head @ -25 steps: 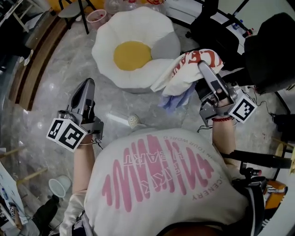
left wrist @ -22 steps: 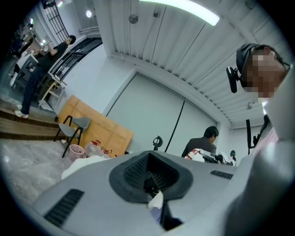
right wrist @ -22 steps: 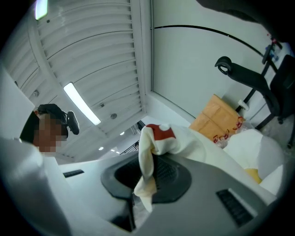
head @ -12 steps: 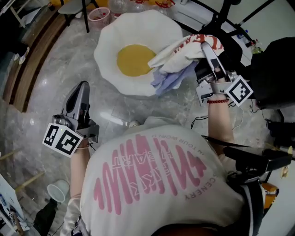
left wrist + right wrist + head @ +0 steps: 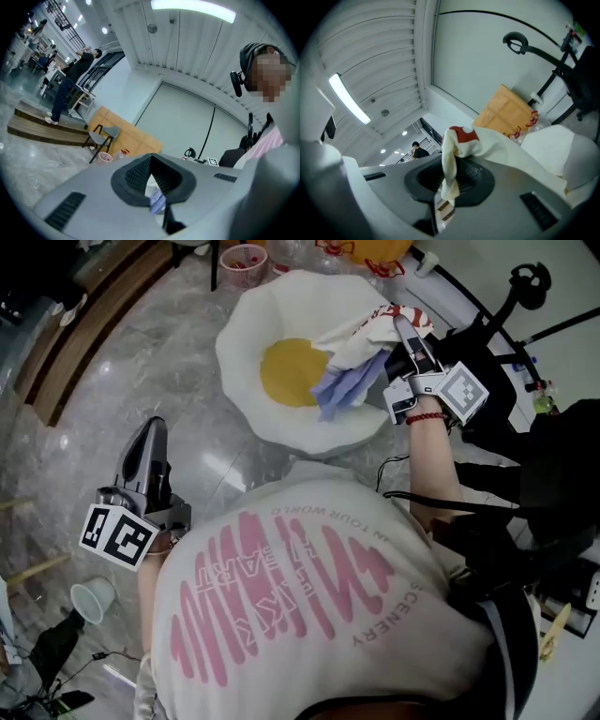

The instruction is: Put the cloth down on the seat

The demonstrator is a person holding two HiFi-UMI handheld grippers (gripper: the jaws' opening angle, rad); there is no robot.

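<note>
Two hand-held grippers show in the head view. The right gripper [image 5: 401, 324] is clamped shut on one cloth [image 5: 364, 338]; its own view shows a white fold with a red patch pinched between the dark pads, the rest spilling over the right jaw. The cloth is a single bunched piece, white with red print on top and a pale blue part [image 5: 342, 390] hanging lower. It is held above the right side of the one seat [image 5: 267, 320], a floor cushion shaped like a fried egg, white with a single yellow centre [image 5: 291, 371]. The blue folds overlap the white part just right of the yellow, but whether they touch the cushion cannot be told. The left gripper [image 5: 152, 429] is well apart from the seat, over the marbled floor [image 5: 112, 371], with its jaws closed together and nothing held between them; in its own view only a thin slit remains, through which the distant cloth shows. Each gripper carries one marker cube, two in all: the left cube [image 5: 117, 532] and the right cube [image 5: 461, 390]. One red bracelet [image 5: 429, 417] circles the right wrist. On the floor are one white cup [image 5: 91, 599] near the person's left side and one pink cup [image 5: 244, 256] beyond the seat. The left gripper view also shows one grey chair [image 5: 104, 136] on black legs.
</note>
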